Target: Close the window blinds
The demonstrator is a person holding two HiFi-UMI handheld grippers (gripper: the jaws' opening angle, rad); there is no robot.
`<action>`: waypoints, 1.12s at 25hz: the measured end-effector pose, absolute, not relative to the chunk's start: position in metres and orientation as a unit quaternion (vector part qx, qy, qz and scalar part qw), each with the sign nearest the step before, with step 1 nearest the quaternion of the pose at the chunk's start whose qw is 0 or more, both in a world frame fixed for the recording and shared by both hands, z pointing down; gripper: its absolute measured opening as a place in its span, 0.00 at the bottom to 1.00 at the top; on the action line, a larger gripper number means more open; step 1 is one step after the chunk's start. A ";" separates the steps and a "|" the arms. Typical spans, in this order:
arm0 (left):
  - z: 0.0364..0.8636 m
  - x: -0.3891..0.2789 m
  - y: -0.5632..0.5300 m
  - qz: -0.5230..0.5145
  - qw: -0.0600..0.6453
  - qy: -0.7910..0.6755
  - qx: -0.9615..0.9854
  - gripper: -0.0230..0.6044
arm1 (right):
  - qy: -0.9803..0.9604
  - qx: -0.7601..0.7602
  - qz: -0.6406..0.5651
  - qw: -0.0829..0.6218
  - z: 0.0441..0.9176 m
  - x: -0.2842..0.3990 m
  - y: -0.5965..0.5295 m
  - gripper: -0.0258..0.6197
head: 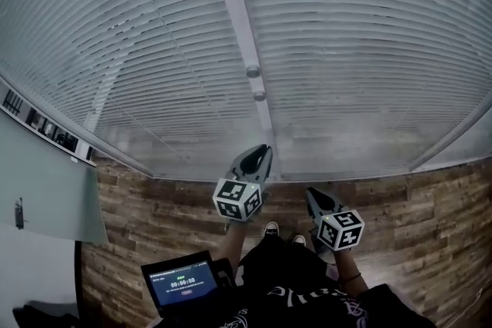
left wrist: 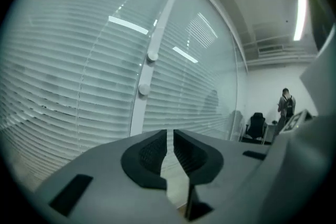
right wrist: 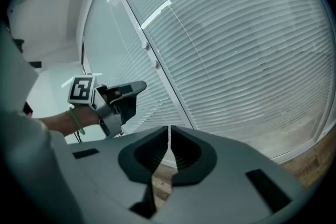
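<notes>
**Blinds in front of you, both grippers empty**

The window blinds (head: 369, 34) fill the wall ahead of you and reach down to the far edge of the wooden floor (head: 430, 219). Their white horizontal slats run close together with only thin dark lines between them. A white upright post (head: 234, 4) splits them into two panels and carries two round knobs (head: 253, 71), one just above the other.

Your left gripper (head: 260, 154) points at the foot of that post, its jaws drawn together on nothing. Your right gripper (head: 314, 196) sits lower and just to its right, its jaws likewise closed and empty.

At the floor's near left corner, a small screen (head: 183, 285) reads 00:00:00.
</notes>
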State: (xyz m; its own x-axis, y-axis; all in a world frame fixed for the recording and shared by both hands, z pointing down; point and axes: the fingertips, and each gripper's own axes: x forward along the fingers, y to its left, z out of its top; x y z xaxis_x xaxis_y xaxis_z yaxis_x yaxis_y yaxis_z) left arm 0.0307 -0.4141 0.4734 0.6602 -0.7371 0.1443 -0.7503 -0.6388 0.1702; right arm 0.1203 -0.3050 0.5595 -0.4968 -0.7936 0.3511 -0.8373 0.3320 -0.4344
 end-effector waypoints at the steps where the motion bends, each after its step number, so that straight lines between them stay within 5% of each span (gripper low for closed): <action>1: 0.482 0.031 -0.401 0.040 0.103 -0.407 0.907 0.10 | -0.817 0.496 0.292 0.035 0.561 0.119 -0.301 0.08; 15: 0.523 -0.055 -0.283 0.056 0.151 -0.424 0.891 0.04 | -0.819 0.496 0.286 0.043 0.565 0.065 -0.246 0.09; 28: 0.533 -0.190 -0.110 0.043 0.170 -0.347 0.921 0.04 | -0.771 0.576 0.271 0.028 0.564 -0.059 -0.082 0.08</action>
